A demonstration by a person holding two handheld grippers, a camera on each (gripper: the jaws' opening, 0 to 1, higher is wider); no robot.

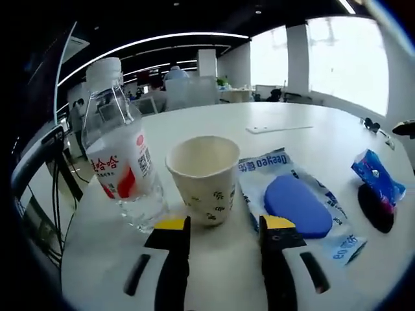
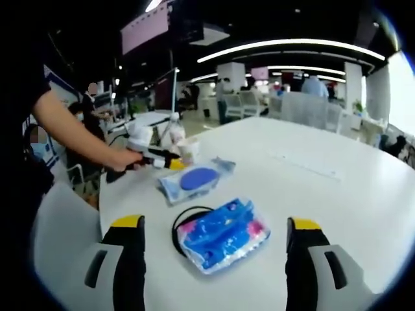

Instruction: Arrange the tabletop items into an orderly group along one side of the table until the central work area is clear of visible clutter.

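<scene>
White desk [image 1: 285, 116]. Paper cup [image 1: 203, 176] as landmark: water bottle [image 1: 121, 155] stands just left of it, touching or nearly so; clear packet with a blue oval pad [image 1: 296, 204] lies just right. Farther right, a blue wrapped pack [image 1: 376, 175] on a black ring. Left tongs [image 1: 224, 227] spread, tips just short of the cup. Right tongs [image 2: 215, 228] spread wide, flanking the blue pack [image 2: 220, 234].

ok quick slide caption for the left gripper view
Open left tool faces a paper cup between a water bottle and a blue-pad packet on the white table.
</scene>
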